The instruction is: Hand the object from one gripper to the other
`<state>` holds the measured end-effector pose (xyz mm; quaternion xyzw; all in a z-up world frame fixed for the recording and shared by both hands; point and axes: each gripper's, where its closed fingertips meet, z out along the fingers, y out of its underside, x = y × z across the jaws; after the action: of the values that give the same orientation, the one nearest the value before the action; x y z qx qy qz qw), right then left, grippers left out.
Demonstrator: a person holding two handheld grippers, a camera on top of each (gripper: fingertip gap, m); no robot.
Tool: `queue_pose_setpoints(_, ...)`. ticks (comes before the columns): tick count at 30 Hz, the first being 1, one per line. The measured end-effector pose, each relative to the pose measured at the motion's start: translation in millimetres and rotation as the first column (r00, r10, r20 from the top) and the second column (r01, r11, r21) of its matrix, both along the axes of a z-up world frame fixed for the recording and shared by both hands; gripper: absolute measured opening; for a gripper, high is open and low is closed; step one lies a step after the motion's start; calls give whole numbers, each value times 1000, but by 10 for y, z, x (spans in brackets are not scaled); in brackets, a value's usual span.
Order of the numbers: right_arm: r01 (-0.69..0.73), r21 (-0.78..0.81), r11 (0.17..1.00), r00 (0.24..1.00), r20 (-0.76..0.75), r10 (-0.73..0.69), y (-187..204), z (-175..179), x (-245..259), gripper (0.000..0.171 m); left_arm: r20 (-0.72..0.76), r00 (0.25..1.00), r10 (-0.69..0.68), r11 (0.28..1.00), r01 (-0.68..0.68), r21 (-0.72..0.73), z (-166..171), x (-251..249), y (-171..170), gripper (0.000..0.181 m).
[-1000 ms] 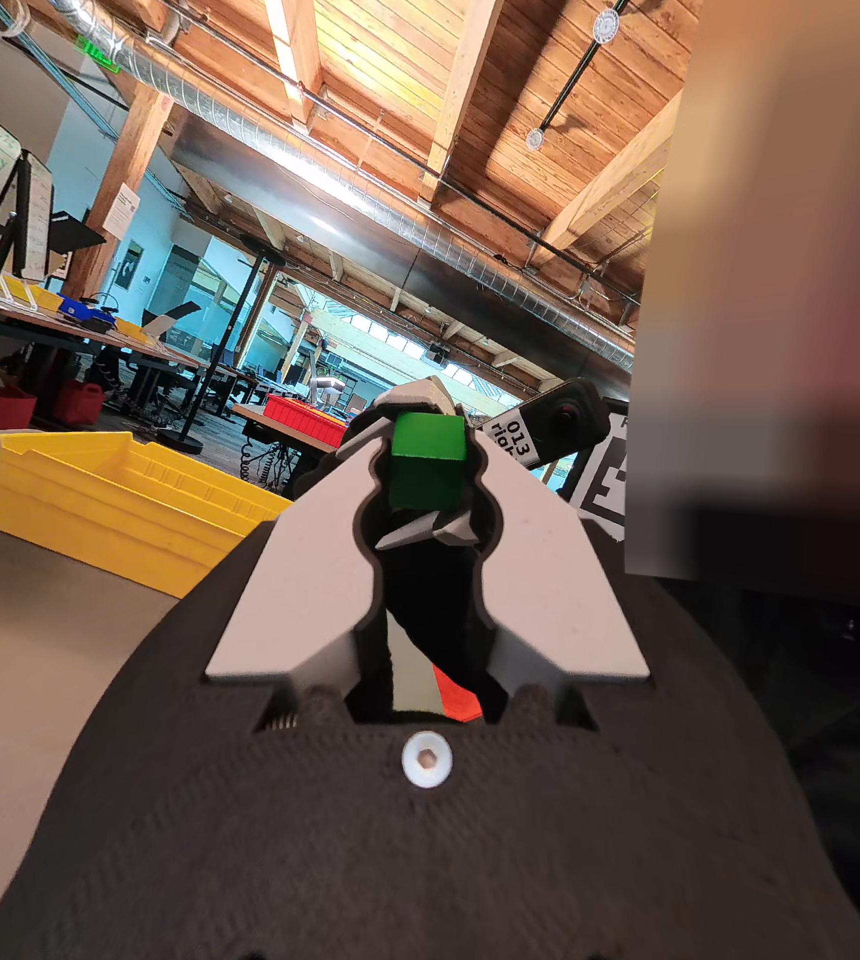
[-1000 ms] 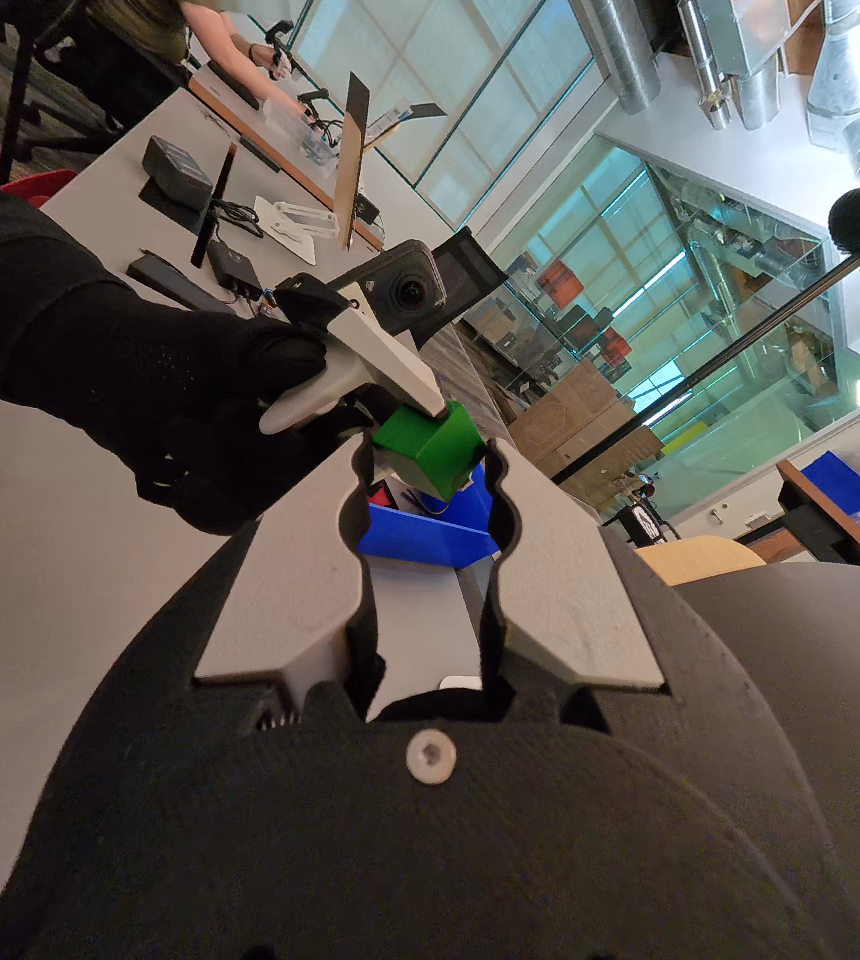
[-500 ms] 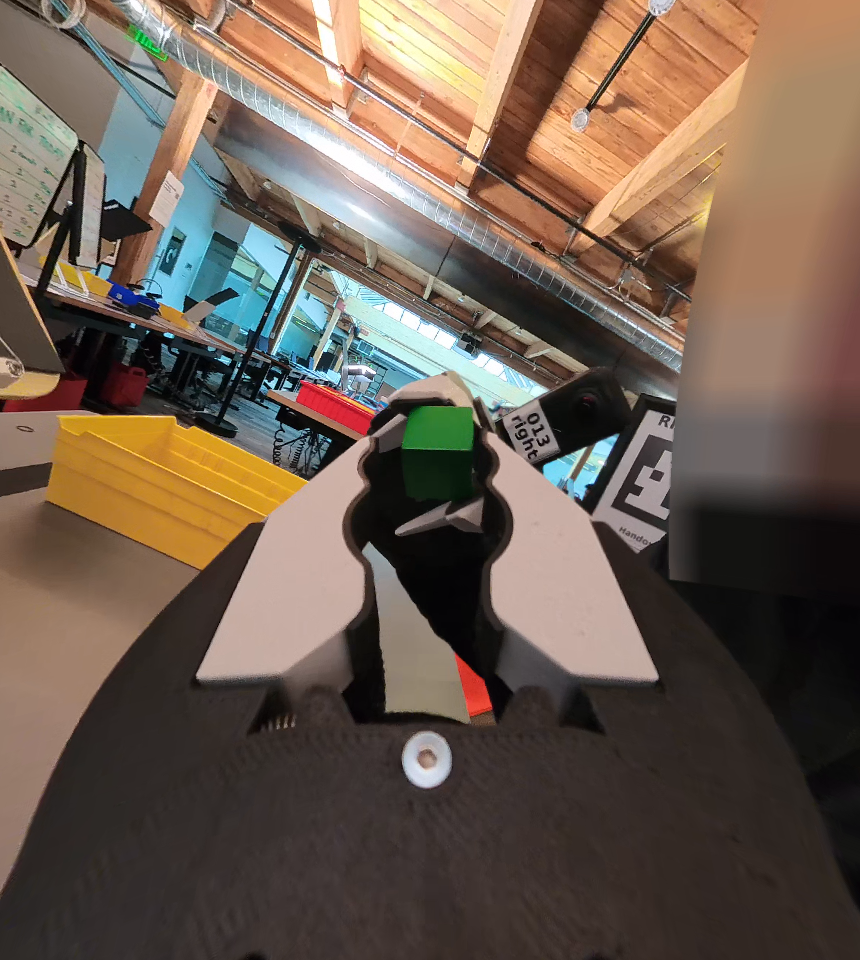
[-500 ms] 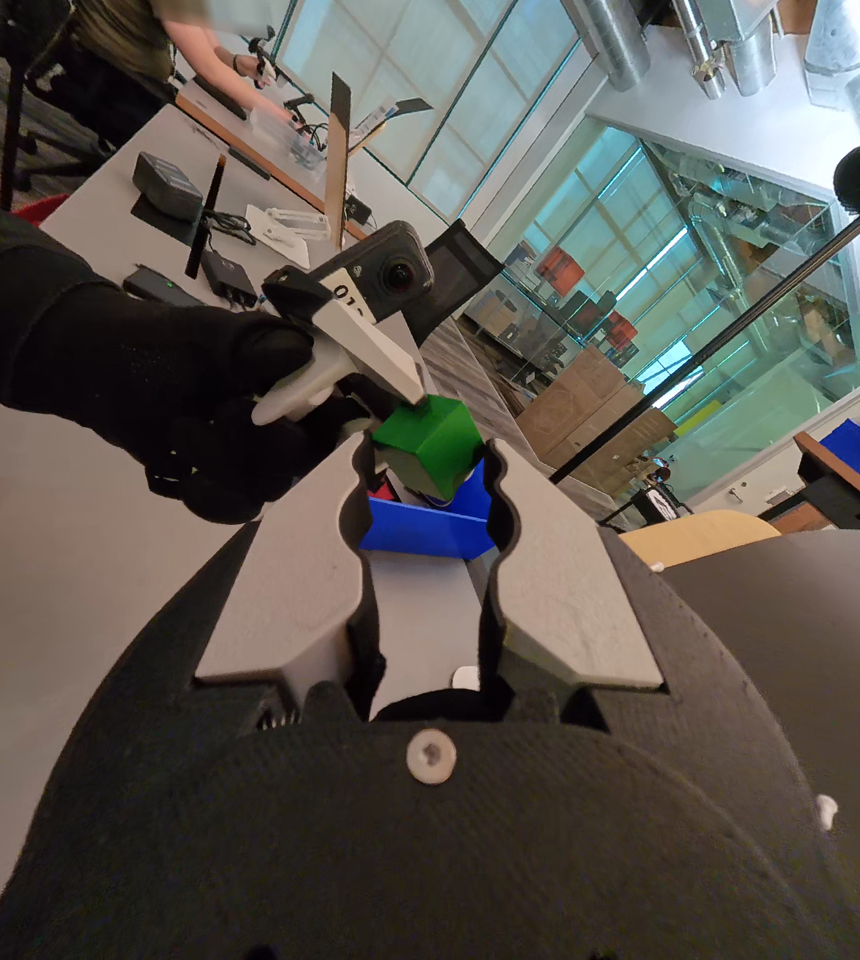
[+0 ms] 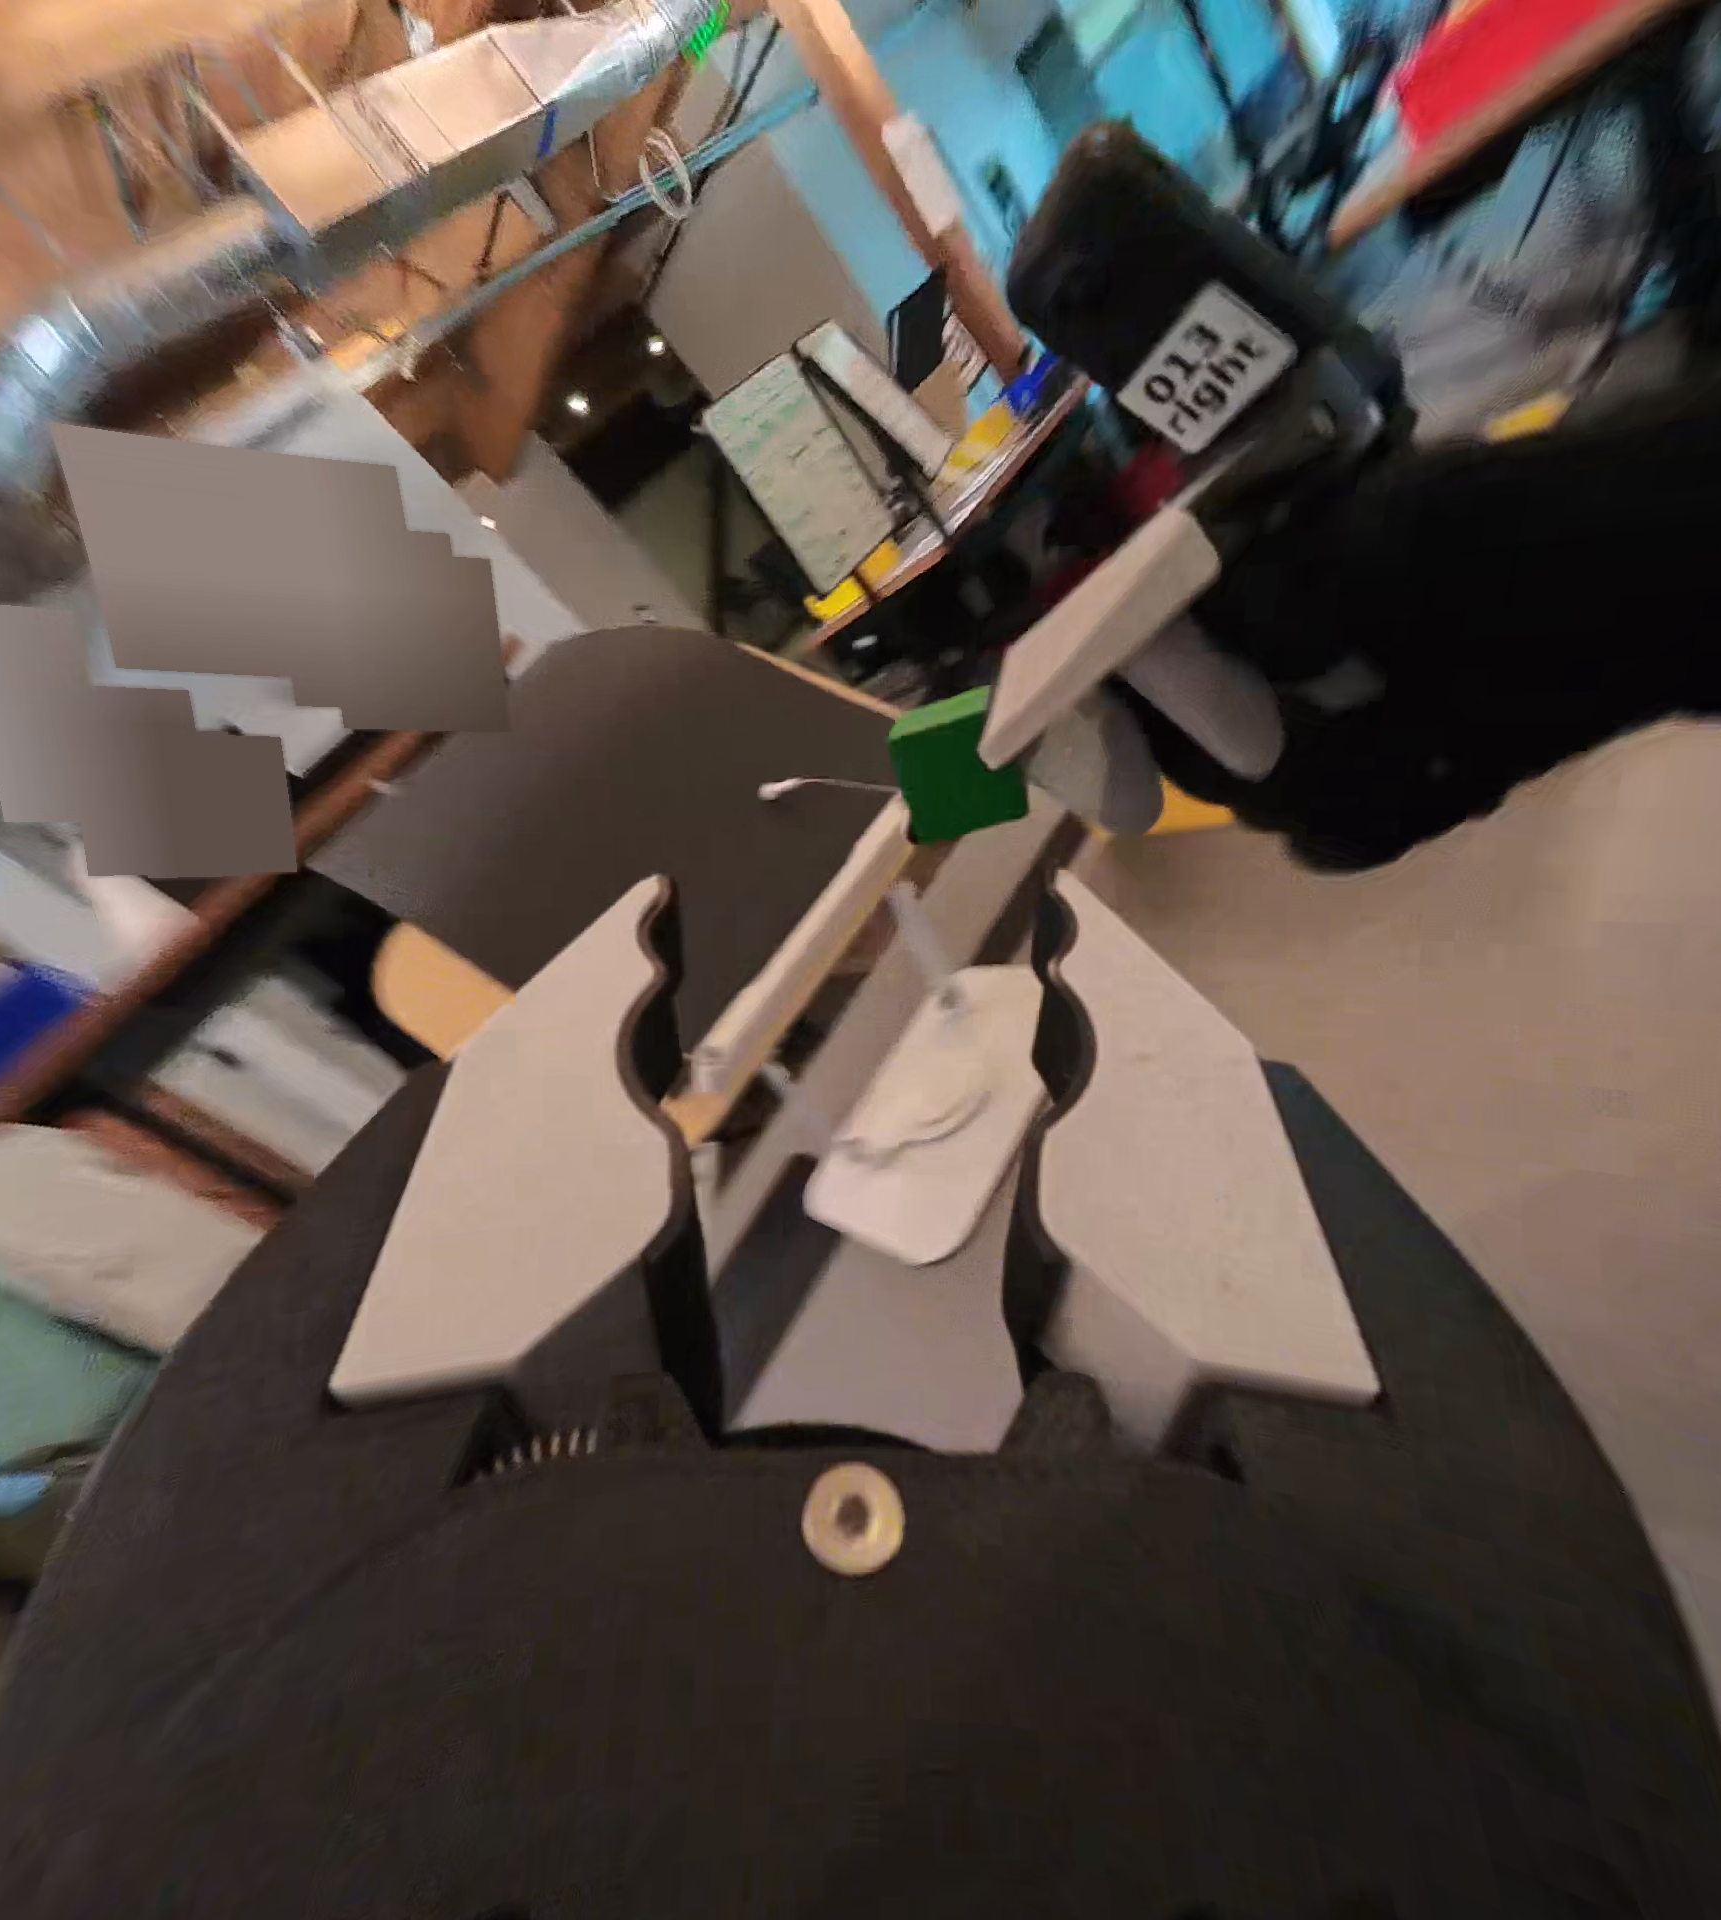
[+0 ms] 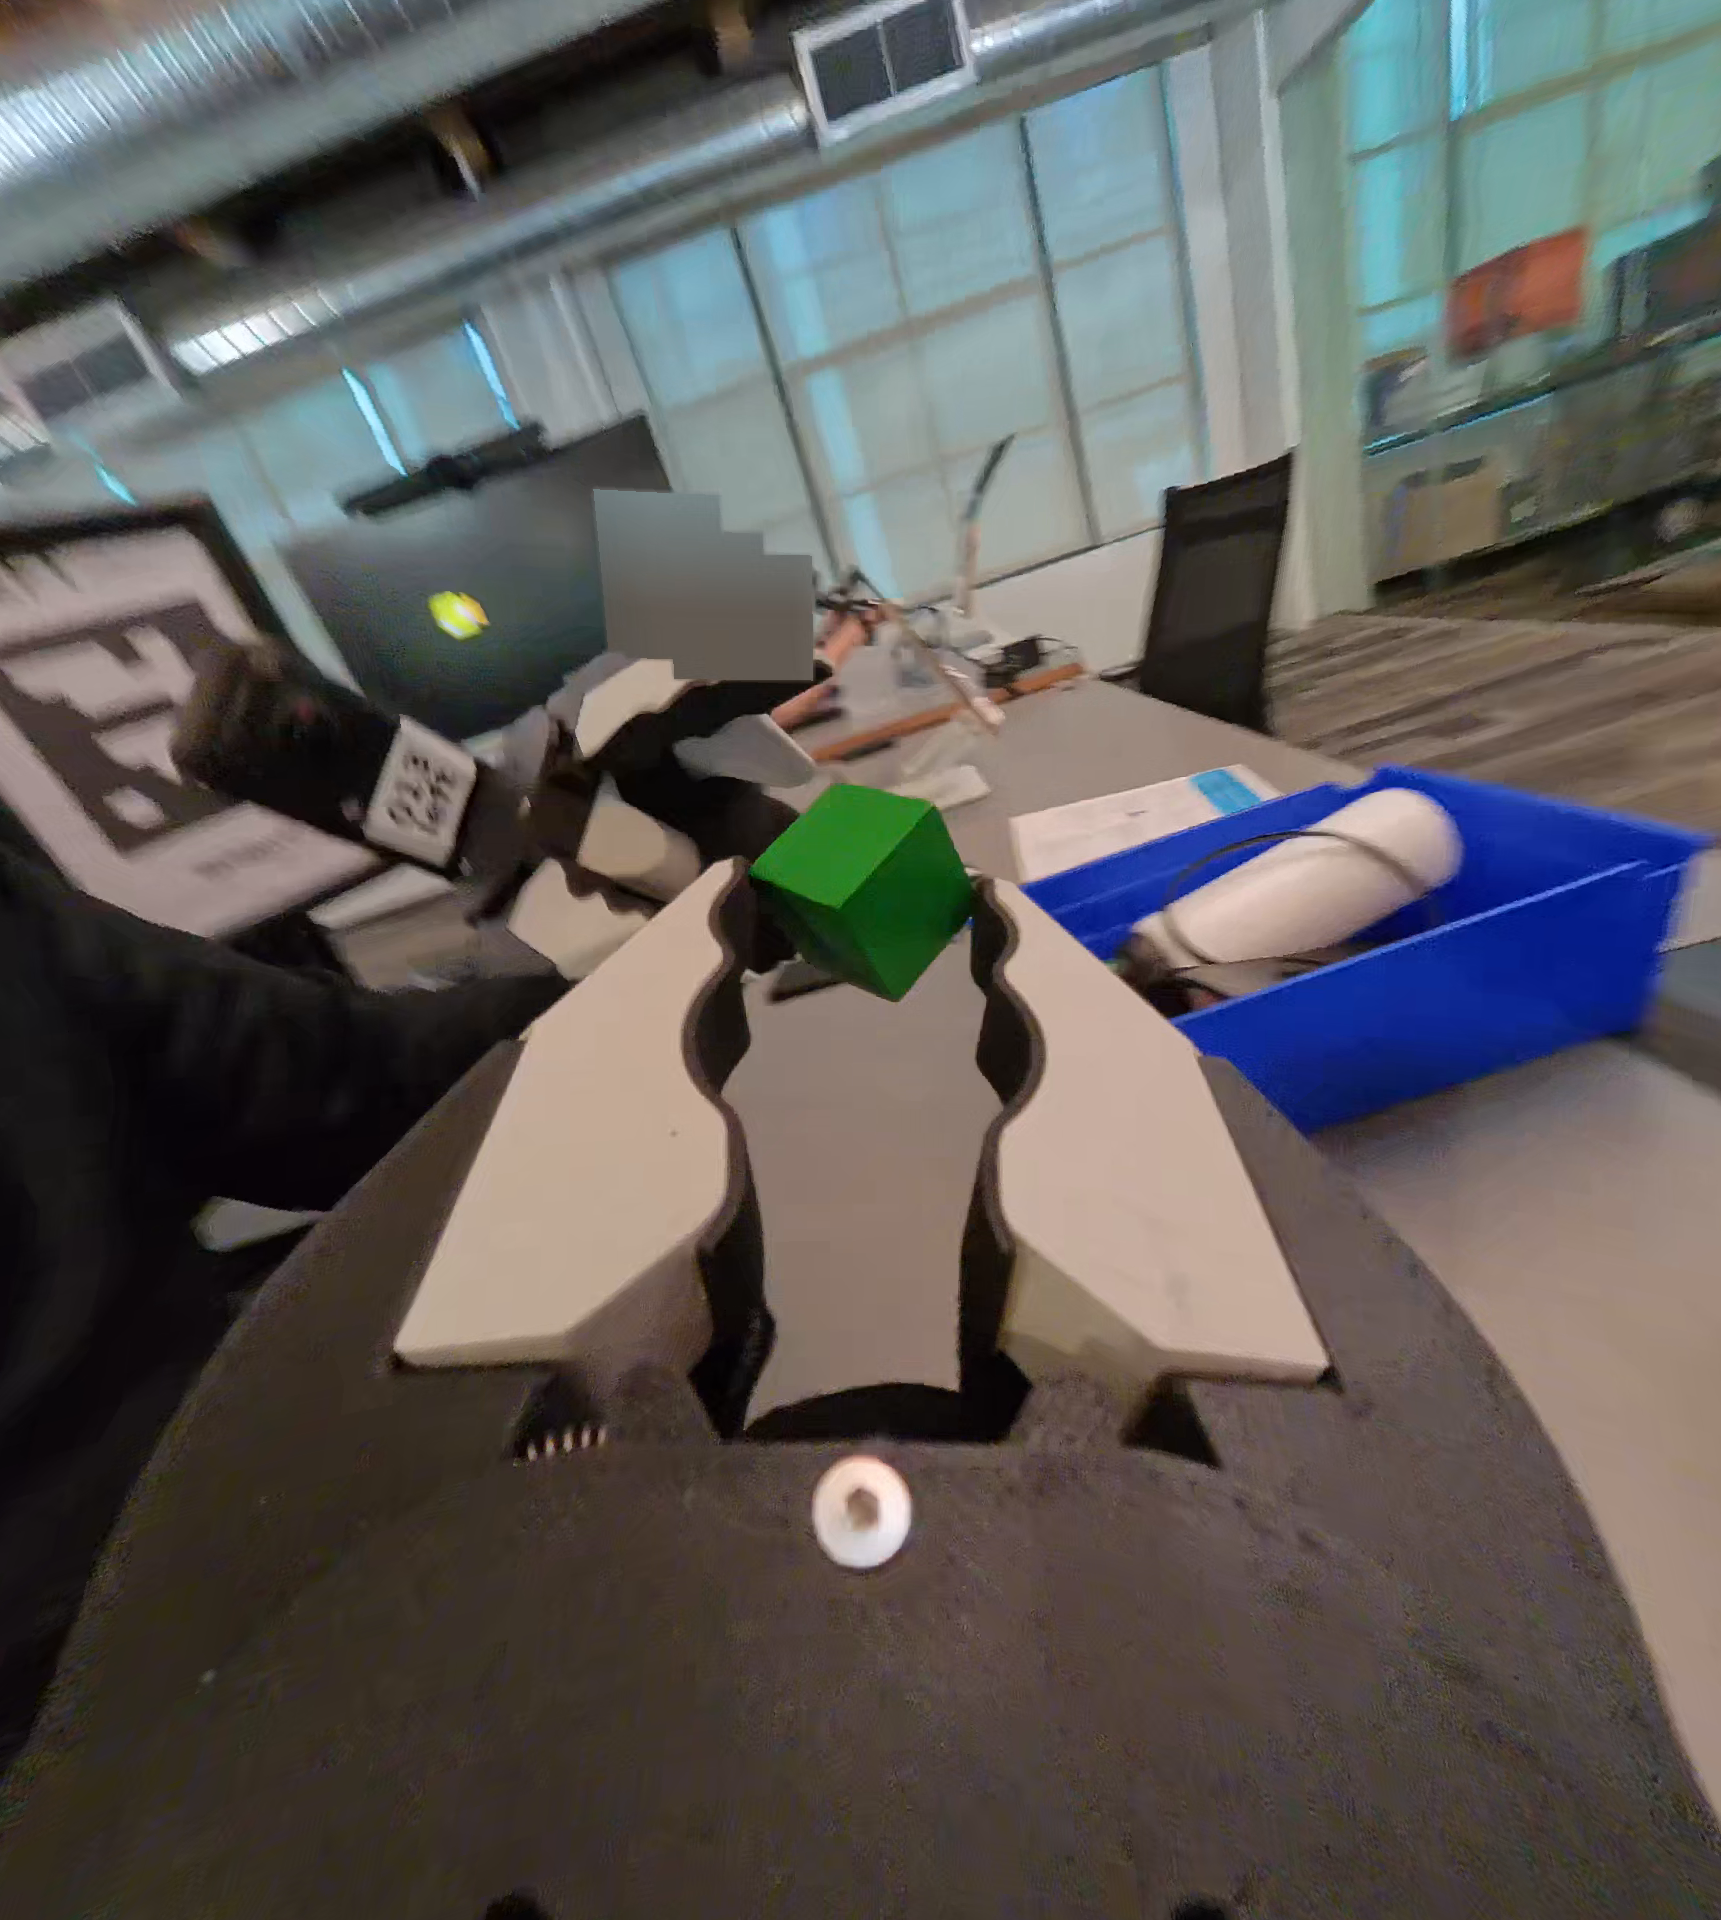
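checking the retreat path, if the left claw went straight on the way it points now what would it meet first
Probably the white stand on the table, seen between the open left claw. The green cube in the right claw lies off right. Depth is unclear.

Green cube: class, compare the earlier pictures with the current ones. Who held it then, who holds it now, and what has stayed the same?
Earlier the left gripper clamped the green cube with the right gripper's fingers around it. Now the left gripper has let go, stands open and empty, and has drawn away. The right gripper has the cube pinched at its fingertips. Unchanged: the cube is in the air above the table, and the blue bin remains on it.
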<state>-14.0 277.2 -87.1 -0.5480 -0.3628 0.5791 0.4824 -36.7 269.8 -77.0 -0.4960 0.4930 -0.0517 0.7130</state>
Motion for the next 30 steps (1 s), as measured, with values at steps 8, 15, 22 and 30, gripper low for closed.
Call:
queue_pose_setpoints(8,-193,-125,973,981,-60,187,-215,-110,-226,40,-201,975,97,974,-52,220,-162,205,-86,68)
queue_pose_setpoints(15,-234,-223,946,959,-213,187,-205,-66,-353,40,-189,960,206,947,-147,285,-160,172,7,66)
queue_pose_setpoints(22,-264,-265,928,931,-322,173,-218,-24,-426,39,-171,946,275,921,-208,330,-149,90,76,56)
queue_pose_setpoints(30,-306,-301,903,912,-364,188,-237,-63,-474,40,-181,942,284,907,-202,370,-147,97,52,44)
